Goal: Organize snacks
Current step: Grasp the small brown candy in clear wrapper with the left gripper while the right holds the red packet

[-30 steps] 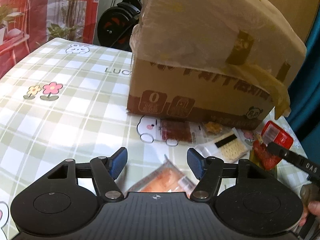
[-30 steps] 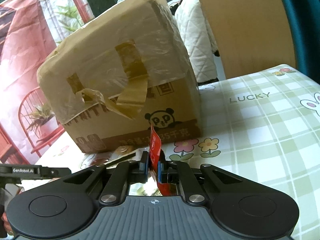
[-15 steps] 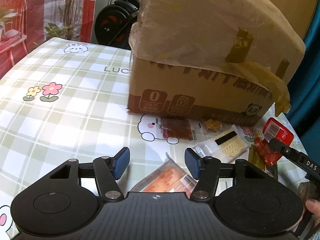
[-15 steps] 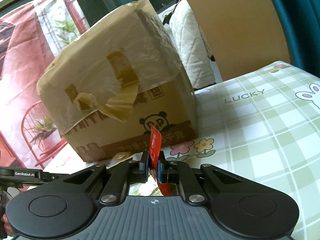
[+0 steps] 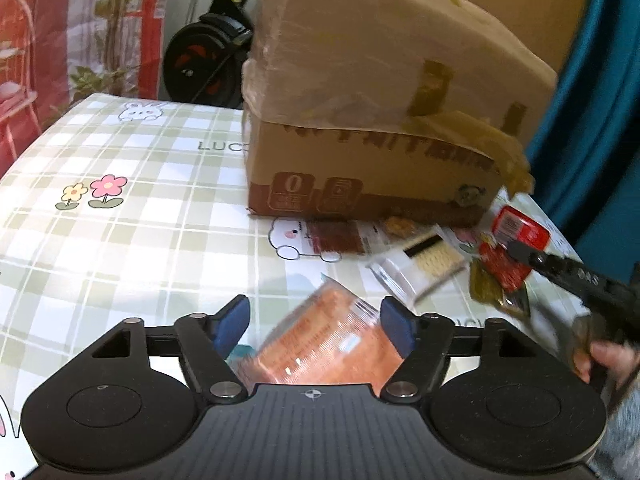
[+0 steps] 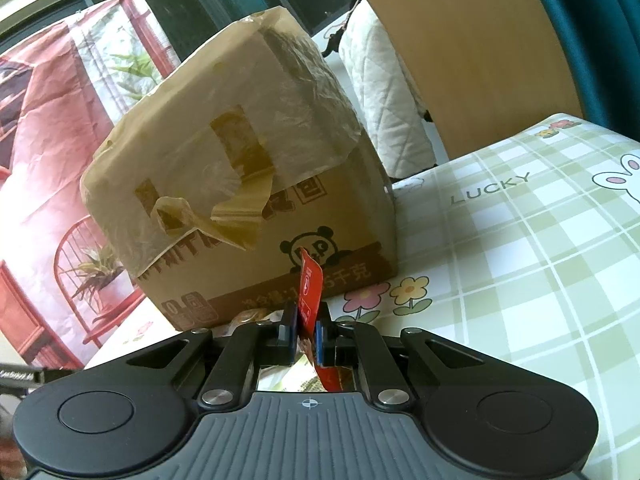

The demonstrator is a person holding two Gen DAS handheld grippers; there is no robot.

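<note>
Our right hand-held gripper (image 6: 306, 334) pinches the red packet (image 6: 310, 288) clear of the bench (image 6: 520, 264); our left hand-held gripper (image 5: 314, 326) has just been widening, unclamped around the orange packet (image 5: 320, 340) beneath it.

The left gripper (image 5: 314, 330) tilts down toward the worktop (image 5: 120, 240), its blue-padded fingers (image 5: 232, 326) just opened wider, apart. The right gripper (image 6: 307, 334), held in a hand (image 5: 608, 360), has its fingers pressed together on a red packet (image 6: 310, 292).
</note>
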